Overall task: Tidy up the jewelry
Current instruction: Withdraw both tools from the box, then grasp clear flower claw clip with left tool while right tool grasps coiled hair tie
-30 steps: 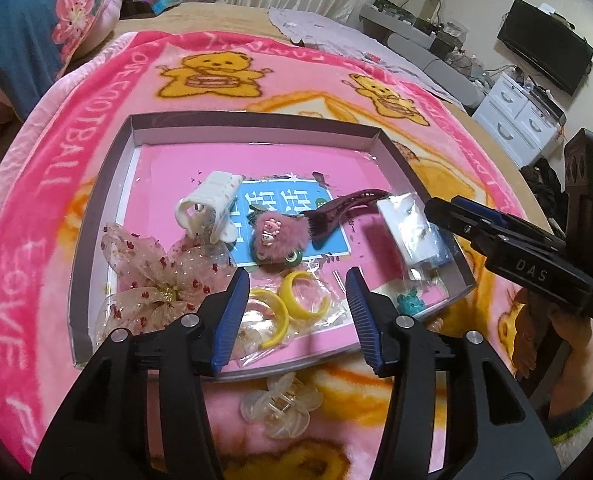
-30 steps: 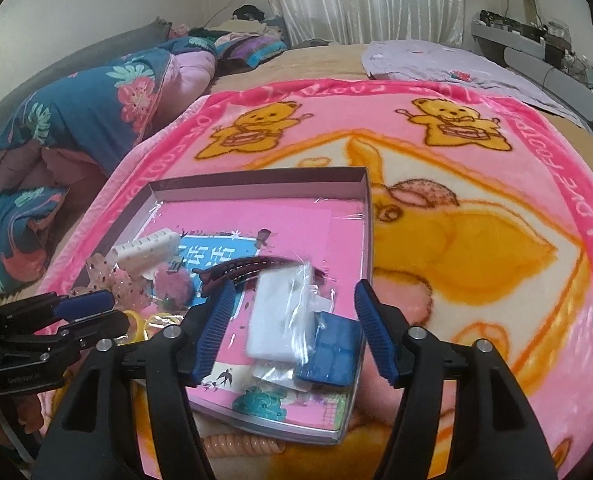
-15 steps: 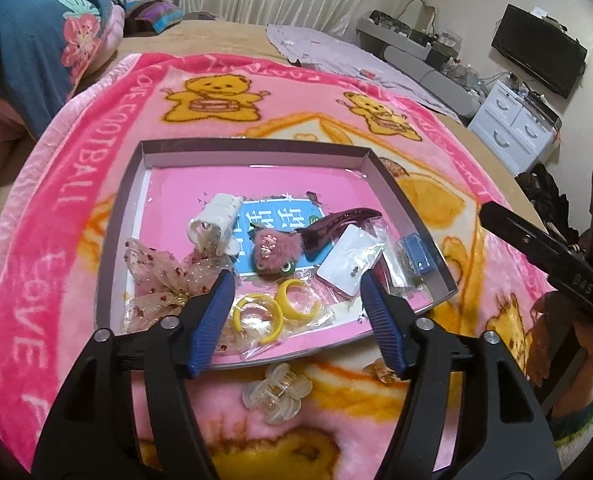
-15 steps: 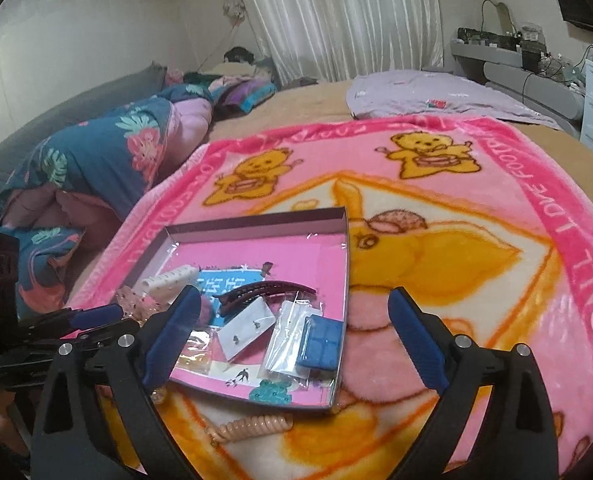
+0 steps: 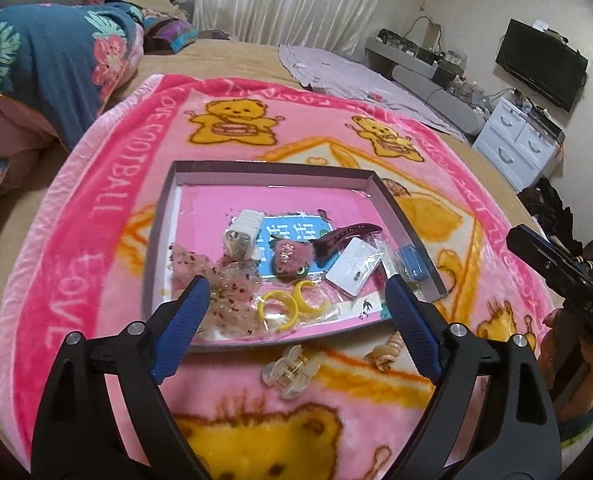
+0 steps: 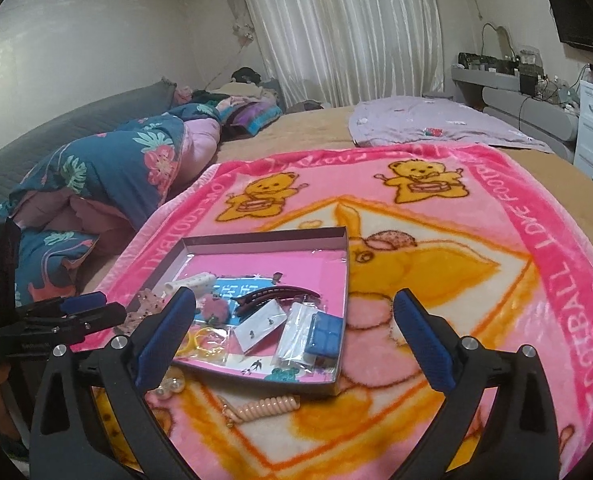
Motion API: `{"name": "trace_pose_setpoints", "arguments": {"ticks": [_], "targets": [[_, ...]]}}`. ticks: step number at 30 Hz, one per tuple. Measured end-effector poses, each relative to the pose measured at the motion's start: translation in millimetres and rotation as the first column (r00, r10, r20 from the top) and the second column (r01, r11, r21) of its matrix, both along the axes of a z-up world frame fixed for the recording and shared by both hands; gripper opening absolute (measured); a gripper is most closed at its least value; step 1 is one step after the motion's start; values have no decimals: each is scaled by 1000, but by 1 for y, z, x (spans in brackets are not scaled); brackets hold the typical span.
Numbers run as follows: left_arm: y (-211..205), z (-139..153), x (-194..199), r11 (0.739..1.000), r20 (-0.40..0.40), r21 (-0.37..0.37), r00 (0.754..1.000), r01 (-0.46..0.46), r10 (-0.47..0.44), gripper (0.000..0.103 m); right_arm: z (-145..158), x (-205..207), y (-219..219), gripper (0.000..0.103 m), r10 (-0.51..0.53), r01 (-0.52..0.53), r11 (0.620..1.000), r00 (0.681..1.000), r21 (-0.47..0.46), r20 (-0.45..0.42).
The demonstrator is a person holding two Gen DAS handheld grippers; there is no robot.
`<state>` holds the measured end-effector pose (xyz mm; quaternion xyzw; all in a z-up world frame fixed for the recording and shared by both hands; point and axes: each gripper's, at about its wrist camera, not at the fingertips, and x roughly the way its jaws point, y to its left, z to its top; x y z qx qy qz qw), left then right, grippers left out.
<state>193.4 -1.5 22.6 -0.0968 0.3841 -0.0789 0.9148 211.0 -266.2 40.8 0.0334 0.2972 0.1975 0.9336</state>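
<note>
Both tongs, left tongs (image 5: 294, 312) and right tongs (image 6: 294, 330), are spreading, nothing between them. Outside the tray (image 5: 272, 170) lie a clear claw clip (image 5: 290, 370) and coil tie (image 6: 262, 408); straddle the clip squarely.

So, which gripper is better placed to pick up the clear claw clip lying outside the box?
Probably left. The clear clip lies just below the left gripper, whose jaws are opening. It is not visible from the right wrist.
</note>
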Motion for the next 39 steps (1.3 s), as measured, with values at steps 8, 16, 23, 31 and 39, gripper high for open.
{"name": "trace_pose_setpoints", "arguments": {"ticks": [8,16,23,31,39], "targets": [[6,14,-17,1000,44,3,999,-16,16,90,3,-19,3,99,11,-11,1000,1000,-11,17],[11,18,-32,999,53,-9,998,-35,35,93,5,-34,-7,99,-8,8,1000,1000,-4,20],[16,17,-46,999,55,-8,997,-52,52,93,7,-49,-8,99,0,1,1000,1000,-14,23],[17,13,-61,998,45,5,997,-57,56,93,0,-63,-7,99,11,-10,999,1000,-42,8],[15,9,-71,998,39,34,998,-57,56,93,-9,-73,-6,99,25,-26,997,1000,-67,-15]]}}
